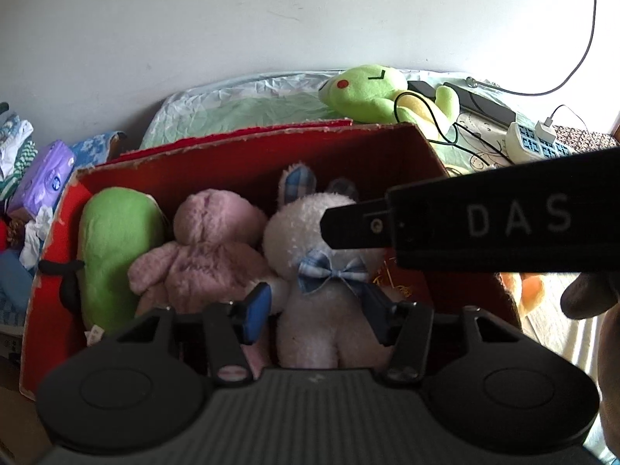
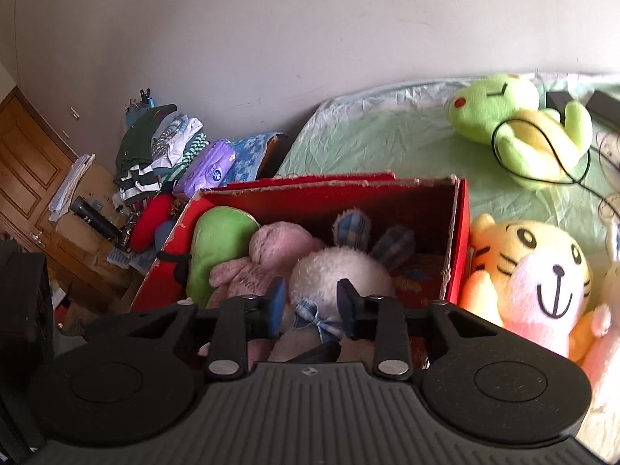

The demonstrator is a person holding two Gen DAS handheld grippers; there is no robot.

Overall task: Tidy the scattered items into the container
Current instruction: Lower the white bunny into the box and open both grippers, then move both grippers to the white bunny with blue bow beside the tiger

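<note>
Both tongs (image 1: 317, 310) (image 2: 310, 302) loosely straddle the white rabbit (image 1: 325, 271) inside the red box's (image 1: 248, 143) torn rim.

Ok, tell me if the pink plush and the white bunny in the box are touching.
Touching. The left wrist view shows the pink plush pressed against the white bunny with no gap, side by side in the red box.

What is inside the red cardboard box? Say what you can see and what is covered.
Inside the red box lie a green plush, a pink plush and a white bunny with a blue bow. Its floor shows only at the right; the toys and grippers cover the rest.
</note>
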